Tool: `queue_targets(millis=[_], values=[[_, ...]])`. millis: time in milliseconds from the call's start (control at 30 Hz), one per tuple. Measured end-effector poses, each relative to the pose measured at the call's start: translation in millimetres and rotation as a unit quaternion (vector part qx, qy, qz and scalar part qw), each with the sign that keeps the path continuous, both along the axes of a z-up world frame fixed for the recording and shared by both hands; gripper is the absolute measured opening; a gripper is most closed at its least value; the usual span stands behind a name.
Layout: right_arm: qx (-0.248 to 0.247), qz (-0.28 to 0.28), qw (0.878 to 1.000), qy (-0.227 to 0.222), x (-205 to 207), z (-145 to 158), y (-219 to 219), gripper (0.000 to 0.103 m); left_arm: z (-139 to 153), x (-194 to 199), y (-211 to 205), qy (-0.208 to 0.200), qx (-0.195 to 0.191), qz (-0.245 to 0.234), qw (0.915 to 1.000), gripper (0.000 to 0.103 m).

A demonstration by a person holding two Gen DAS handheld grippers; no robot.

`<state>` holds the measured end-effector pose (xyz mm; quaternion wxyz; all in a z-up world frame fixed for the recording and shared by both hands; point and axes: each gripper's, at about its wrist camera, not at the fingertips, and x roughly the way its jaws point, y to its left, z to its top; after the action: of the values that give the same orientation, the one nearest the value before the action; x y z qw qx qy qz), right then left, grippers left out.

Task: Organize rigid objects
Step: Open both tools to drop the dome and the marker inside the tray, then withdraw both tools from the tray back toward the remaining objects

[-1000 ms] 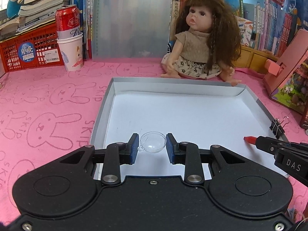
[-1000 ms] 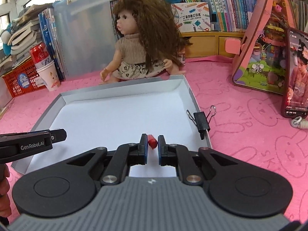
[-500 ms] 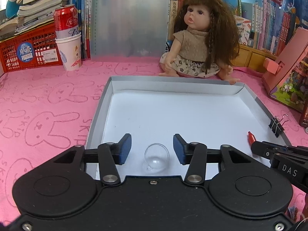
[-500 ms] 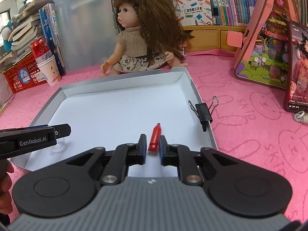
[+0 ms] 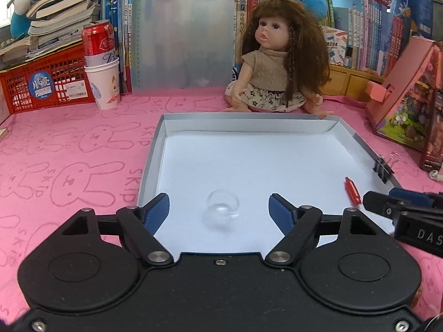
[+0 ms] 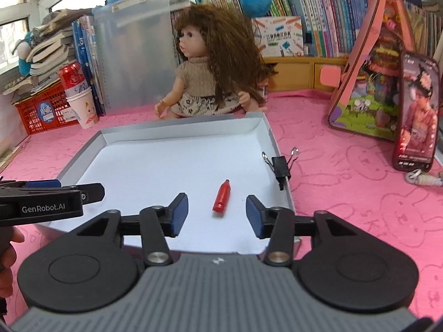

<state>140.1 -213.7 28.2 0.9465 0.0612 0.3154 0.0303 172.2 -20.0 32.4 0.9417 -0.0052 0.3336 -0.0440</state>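
Pink mat (image 5: pixel 69 144), tray (image 5: pixel 155 149) holding dome (image 5: pixel 220 207), cap (image 6: pixel 222 199)

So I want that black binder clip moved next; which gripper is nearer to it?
Right. The binder clip sits on the tray's right wall, just ahead-right of the open right gripper. The open left gripper is at the tray's opposite, left side.

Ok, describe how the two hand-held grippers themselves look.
The left hand-held gripper has a black body with two round discs, silver pivot screws and blue finger pads; its side reads GenRobot.AI. The right hand-held gripper has a grey ribbed body, black linkages and blue pads, with DAS lettering on its side.
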Motion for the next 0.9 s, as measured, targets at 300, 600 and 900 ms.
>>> queue_targets(millis=[300,600,900], values=[[-0.009,0.018,1.000,-0.024,-41,9,-3,0.070,9,-52,6,-0.028,-0.013,-0.026,0.9992,0.079],[-0.006,0.026,0.999,-0.032,-73,8,-1,0.075,15,-95,6,-0.051,-0.013,-0.045,0.9976,0.079],[-0.022,0.013,0.999,-0.036,-99,-1,-3,0.077,7,-124,7,-0.057,-0.003,-0.047,0.9973,0.079]])
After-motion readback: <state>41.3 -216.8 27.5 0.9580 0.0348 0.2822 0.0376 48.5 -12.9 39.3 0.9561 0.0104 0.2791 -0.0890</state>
